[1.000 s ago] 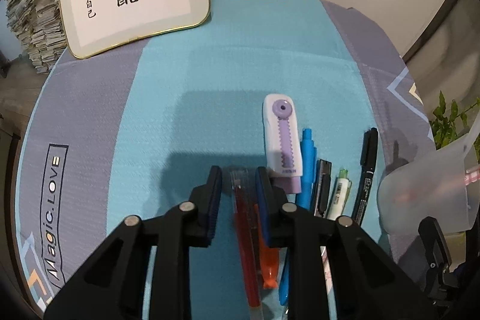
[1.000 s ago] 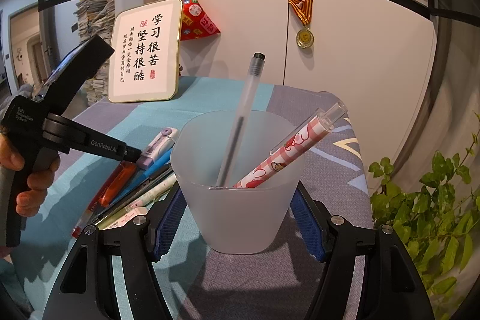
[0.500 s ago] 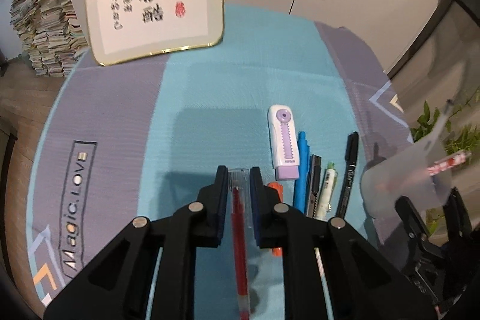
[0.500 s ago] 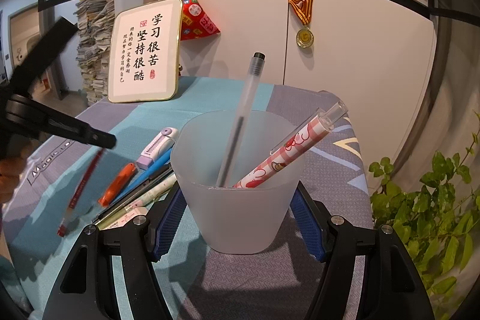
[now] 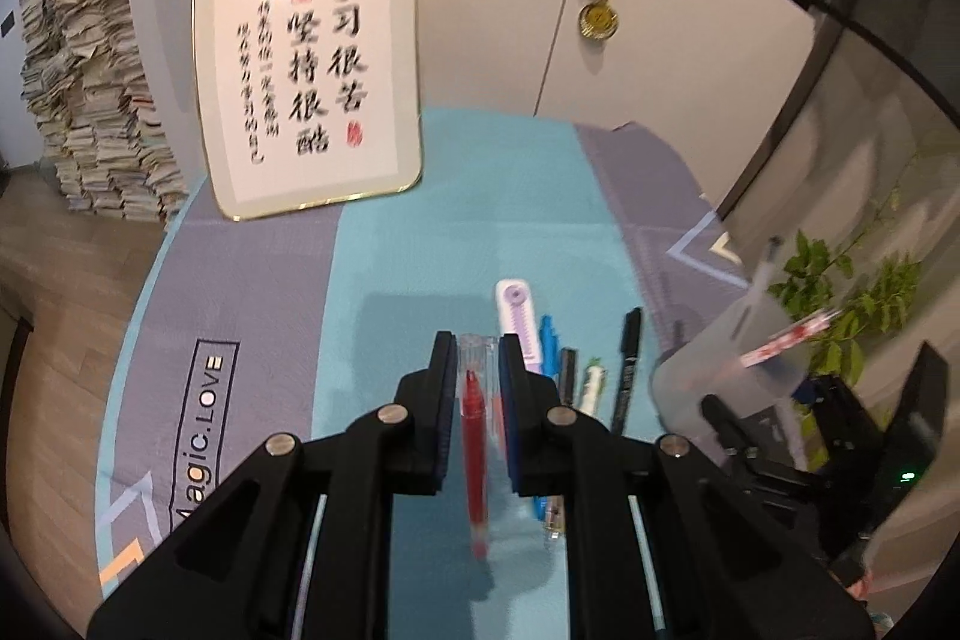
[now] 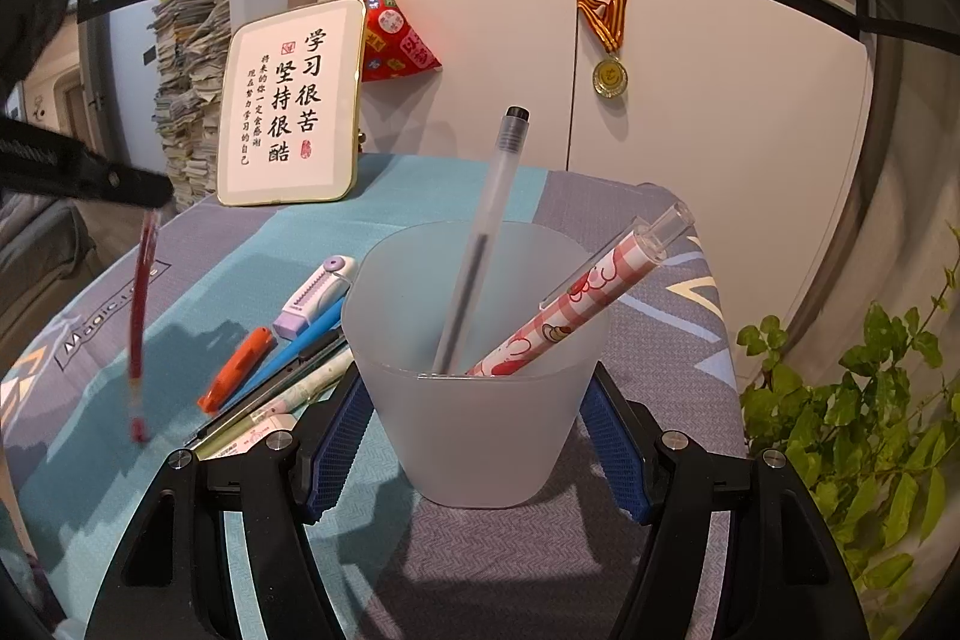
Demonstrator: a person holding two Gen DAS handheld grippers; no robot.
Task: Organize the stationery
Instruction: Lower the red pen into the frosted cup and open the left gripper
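My left gripper (image 5: 475, 349) is shut on a red pen (image 5: 474, 460) near its clear cap and holds it well above the table; the pen hangs down in the right wrist view (image 6: 139, 328). My right gripper (image 6: 477, 388) is shut on a frosted plastic cup (image 6: 480, 400) standing on the table, with a clear pen (image 6: 480, 244) and a pink patterned pen (image 6: 576, 304) in it. The cup shows blurred in the left wrist view (image 5: 720, 376). On the cloth lie a purple correction tape (image 6: 315, 295), an orange pen (image 6: 237, 369), a blue pen (image 6: 288, 352) and a black marker (image 5: 627, 370).
A framed calligraphy sign (image 5: 312, 76) stands at the back of the round table with its teal and grey cloth (image 5: 468, 196). A medal (image 6: 610, 76) hangs on the white cabinet. A paper stack (image 5: 84, 100) is at left, a green plant (image 6: 870, 430) at right.
My left gripper closed on the red pen and lifted it off the table, rising and tilting up. The right gripper and cup have not moved.
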